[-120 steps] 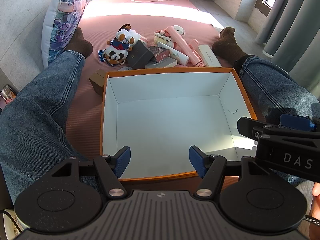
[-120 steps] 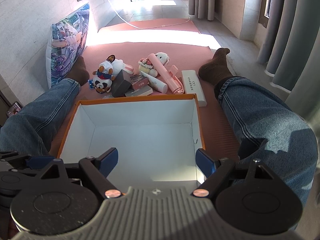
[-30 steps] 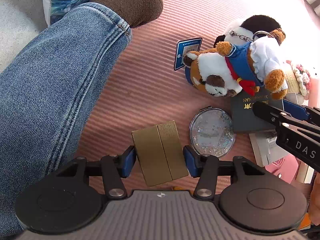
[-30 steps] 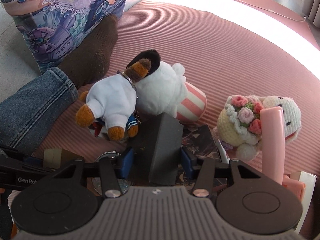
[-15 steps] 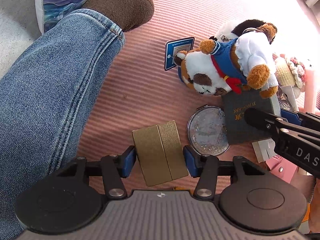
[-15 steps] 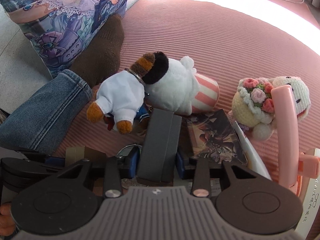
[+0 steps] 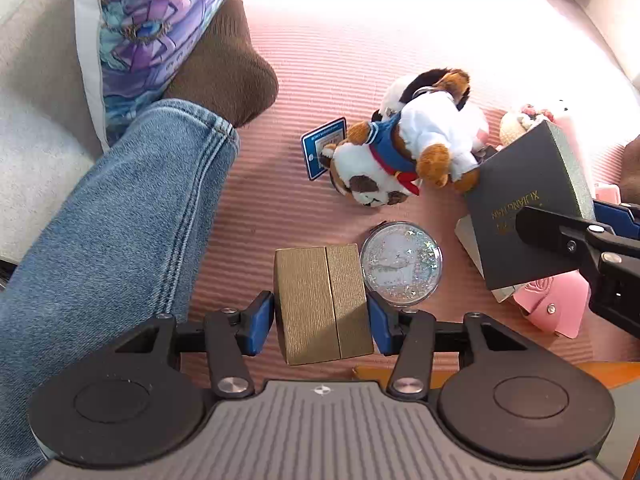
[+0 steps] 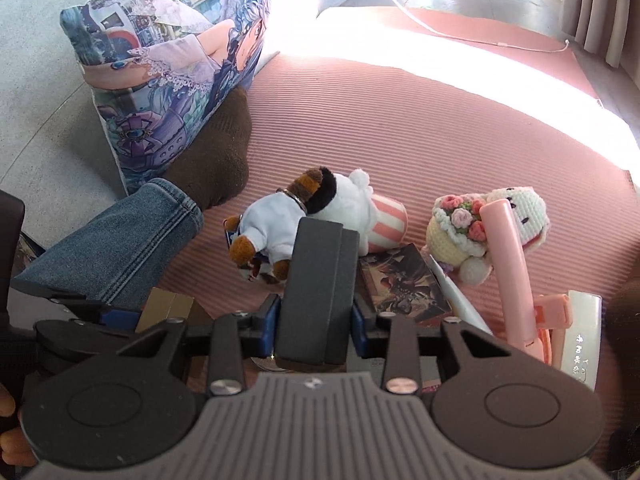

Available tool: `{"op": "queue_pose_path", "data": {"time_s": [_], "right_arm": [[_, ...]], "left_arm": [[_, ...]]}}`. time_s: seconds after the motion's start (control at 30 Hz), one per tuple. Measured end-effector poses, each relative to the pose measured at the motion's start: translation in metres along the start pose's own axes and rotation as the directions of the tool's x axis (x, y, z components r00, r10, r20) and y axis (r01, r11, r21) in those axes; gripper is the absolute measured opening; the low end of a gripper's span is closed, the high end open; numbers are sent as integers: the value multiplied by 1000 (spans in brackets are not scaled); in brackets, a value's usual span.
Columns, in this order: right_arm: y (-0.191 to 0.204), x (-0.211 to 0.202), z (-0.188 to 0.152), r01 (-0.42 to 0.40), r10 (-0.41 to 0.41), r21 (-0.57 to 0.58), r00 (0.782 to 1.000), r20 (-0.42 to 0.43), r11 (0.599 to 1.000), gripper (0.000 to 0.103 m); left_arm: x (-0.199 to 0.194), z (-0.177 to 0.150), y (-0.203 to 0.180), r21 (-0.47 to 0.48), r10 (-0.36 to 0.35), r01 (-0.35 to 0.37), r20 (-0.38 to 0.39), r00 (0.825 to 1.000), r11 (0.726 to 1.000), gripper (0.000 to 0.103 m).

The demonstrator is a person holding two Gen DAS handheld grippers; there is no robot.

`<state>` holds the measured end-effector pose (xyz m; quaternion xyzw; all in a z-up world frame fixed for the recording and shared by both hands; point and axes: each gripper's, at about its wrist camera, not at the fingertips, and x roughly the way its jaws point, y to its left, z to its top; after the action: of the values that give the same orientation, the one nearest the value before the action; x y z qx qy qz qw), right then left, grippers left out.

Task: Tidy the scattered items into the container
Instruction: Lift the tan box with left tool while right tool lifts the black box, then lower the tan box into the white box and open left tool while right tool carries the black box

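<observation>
Above the ribbed pink mat (image 7: pixel 320 60), each gripper clamping a box: left (image 7: pixel 321 317) textured gold (image 7: pixel 324 300), right (image 8: pixel 313 325) matte charcoal (image 8: pixel 316 292).

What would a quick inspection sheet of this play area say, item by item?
Surface: pink ribbed mat.
Job's things: gold box and dark box gripped; orange box corner at the left view's edge.
Clutter: plush dog, glitter compact, crochet bunny, pink case.
Grippers: left gripper shut on gold box; right gripper shut on dark box.
Cables: white cord.
Surroundings: printed cushion, jeans leg, curtain.
</observation>
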<state>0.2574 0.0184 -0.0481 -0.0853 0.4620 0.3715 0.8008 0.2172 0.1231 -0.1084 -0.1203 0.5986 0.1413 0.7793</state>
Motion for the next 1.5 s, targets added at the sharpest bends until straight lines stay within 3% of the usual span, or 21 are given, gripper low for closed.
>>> {"op": "queue_pose_path", "data": {"time_s": [0.07,0.13,0.37,0.53,0.67,1.0,1.5], "right_arm": [[4,-21,-3,5,-5,-5,999,43,1000,39],[8,-39,-7,0,0,-3,997,75,1000,39],[24,-94,-27,-14,11,23,989,149,1000,39],[35,-119,-56,-16,6,60,986,165,998,39],[41,-129,-78,0,-11,72,988,157,997,39],[26,-104,-132,33,-36,144,999,16,989,39],[9,-43,-143,84,-65,161,990,-121,983,39]], "left_arm": [[-4,14,16,17,0,0,35,999,1000,58],[-39,8,6,36,3,-6,70,998,999,58],[-73,-8,7,90,-25,10,168,986,996,57],[-111,-25,-2,136,-56,29,200,978,990,55],[-114,-38,-7,163,-84,53,185,979,985,55],[-78,-62,-15,197,-164,154,35,986,968,54],[-35,-62,-23,190,-133,127,19,991,974,54]]}}
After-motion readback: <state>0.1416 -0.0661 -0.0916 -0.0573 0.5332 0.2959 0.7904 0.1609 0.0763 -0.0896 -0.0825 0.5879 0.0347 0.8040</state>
